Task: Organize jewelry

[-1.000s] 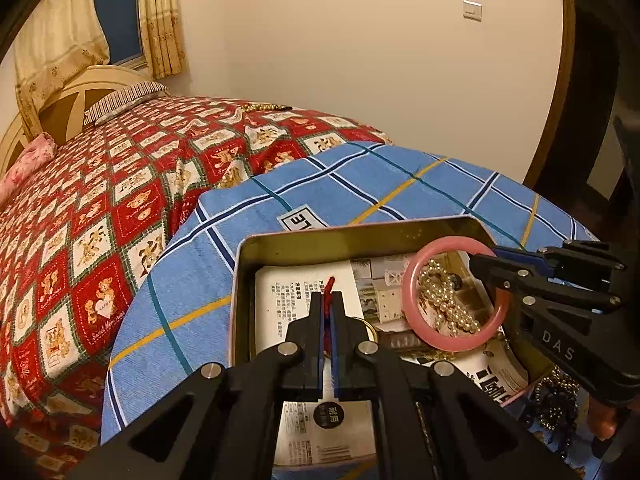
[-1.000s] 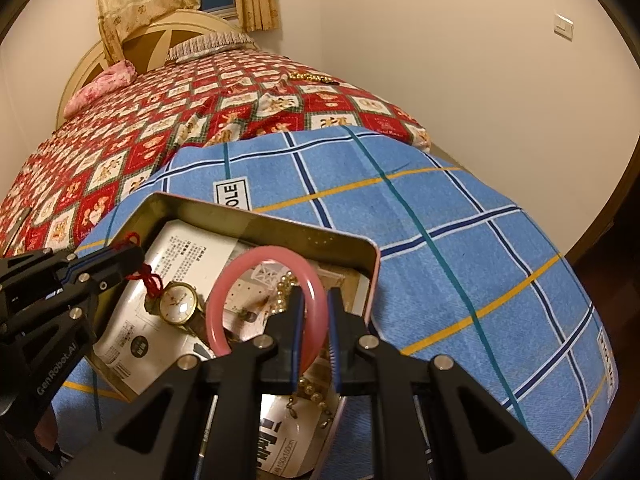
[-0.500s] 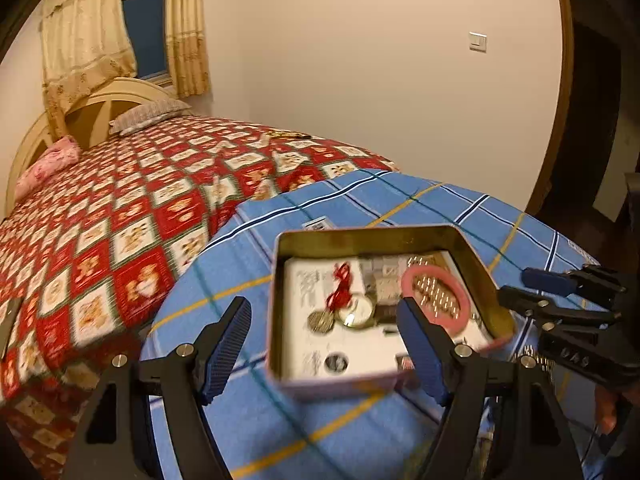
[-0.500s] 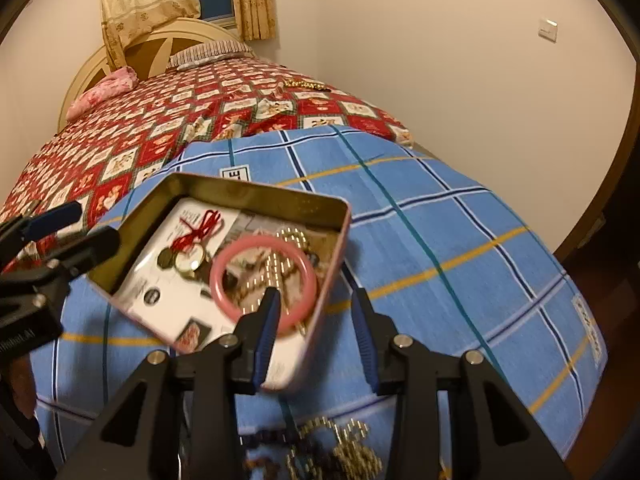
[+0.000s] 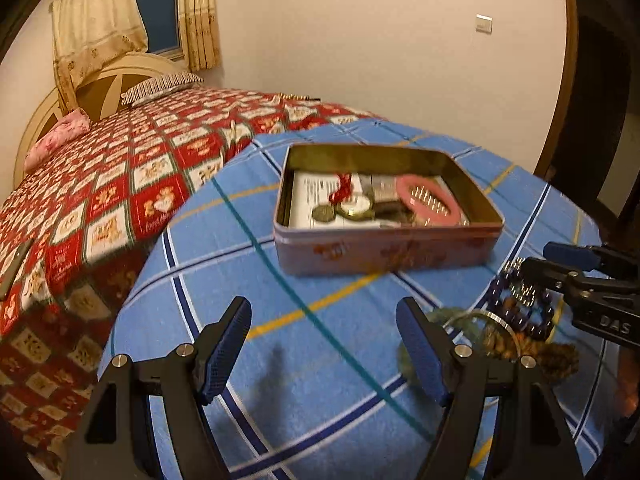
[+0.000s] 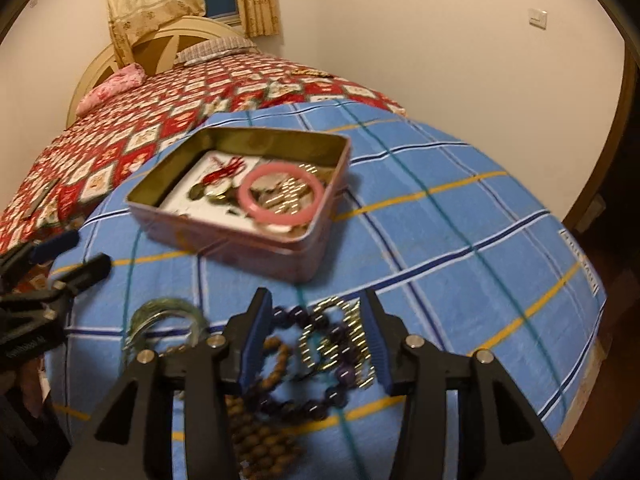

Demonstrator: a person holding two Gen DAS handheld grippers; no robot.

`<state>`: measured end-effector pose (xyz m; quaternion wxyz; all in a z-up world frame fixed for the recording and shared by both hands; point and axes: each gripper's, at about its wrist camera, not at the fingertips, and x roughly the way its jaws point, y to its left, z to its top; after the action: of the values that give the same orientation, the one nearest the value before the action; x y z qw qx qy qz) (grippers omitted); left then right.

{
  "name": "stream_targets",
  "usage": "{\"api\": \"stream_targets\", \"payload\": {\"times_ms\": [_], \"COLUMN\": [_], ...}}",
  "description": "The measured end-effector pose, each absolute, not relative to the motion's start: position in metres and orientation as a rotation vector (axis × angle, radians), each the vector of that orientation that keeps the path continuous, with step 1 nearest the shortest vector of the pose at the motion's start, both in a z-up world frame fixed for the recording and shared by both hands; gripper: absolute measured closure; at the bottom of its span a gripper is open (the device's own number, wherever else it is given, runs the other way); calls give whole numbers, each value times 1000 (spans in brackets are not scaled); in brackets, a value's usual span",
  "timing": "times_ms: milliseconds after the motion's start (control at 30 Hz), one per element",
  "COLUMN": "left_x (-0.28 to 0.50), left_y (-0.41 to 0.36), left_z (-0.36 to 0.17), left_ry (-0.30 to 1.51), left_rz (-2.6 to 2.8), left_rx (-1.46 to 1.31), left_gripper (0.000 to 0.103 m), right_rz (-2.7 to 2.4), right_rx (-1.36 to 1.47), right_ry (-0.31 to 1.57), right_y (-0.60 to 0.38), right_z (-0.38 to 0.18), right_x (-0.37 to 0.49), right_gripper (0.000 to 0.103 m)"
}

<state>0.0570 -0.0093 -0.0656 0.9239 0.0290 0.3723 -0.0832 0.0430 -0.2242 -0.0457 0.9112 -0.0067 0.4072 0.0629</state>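
I see both grippers over the blue plaid cloth [image 5: 328, 312], each clear of the tin [image 5: 384, 248].

Left gripper [image 5: 324, 344]: jaws wide apart, nothing between them. It hangs above bare cloth, with the tin at 12 o'clock from it in the left wrist view and well apart from the fingertips.

Right gripper [image 6: 316, 340]: jaws wide apart, holding nothing. In the right wrist view its fingers straddle a loose pile on the cloth: purple beads [image 6: 316, 400], a gold bead chain [image 6: 340, 336] and brown beads [image 6: 260, 436]. I cannot tell whether the pads touch any of them. A green bangle [image 6: 168, 312] lies on the cloth at 9 o'clock from the pile, just beside it.

Tin: open, resting on the cloth, at 12 o'clock from the right gripper in the right wrist view. Inside it:
- pink bangle [image 6: 280, 198], toward the tin's right side, lying over gold beads;
- watch [image 5: 356, 206], near the middle;
- red cord [image 5: 342, 188], just beyond the watch;
- printed paper [image 5: 308, 200], lining the bottom.

A red quilted bed [image 5: 100, 192] lies behind the cloth at 10 o'clock.
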Motion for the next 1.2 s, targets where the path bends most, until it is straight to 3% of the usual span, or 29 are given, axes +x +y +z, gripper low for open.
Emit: {"api": "stream_targets", "payload": {"times_ms": [433,733,900,967,1200], "left_x": [50,51,50,50,47], "left_y": [-10,-13,-12,-12,-13], "left_z": [-79,-82,-81,-81,-77], "left_ry": [797,797,798,795,789], "left_rz": [-159,-170,-172,-172,-180], "left_rx": [58,58,54,54,51], "left_gripper": [28,28,28,28,28], "right_rz": [252,288,316,329,316], "right_rx": [-62,-89,-119,-127,-106], "right_ry": [855,894,886,877,865], "right_y": [-183,-170,-166,-164,-171], "right_z": [-55,-68,-68,-66,-64], "right_x": [35,34,30,27,25], "right_gripper": [55,81,88,97,98]}}
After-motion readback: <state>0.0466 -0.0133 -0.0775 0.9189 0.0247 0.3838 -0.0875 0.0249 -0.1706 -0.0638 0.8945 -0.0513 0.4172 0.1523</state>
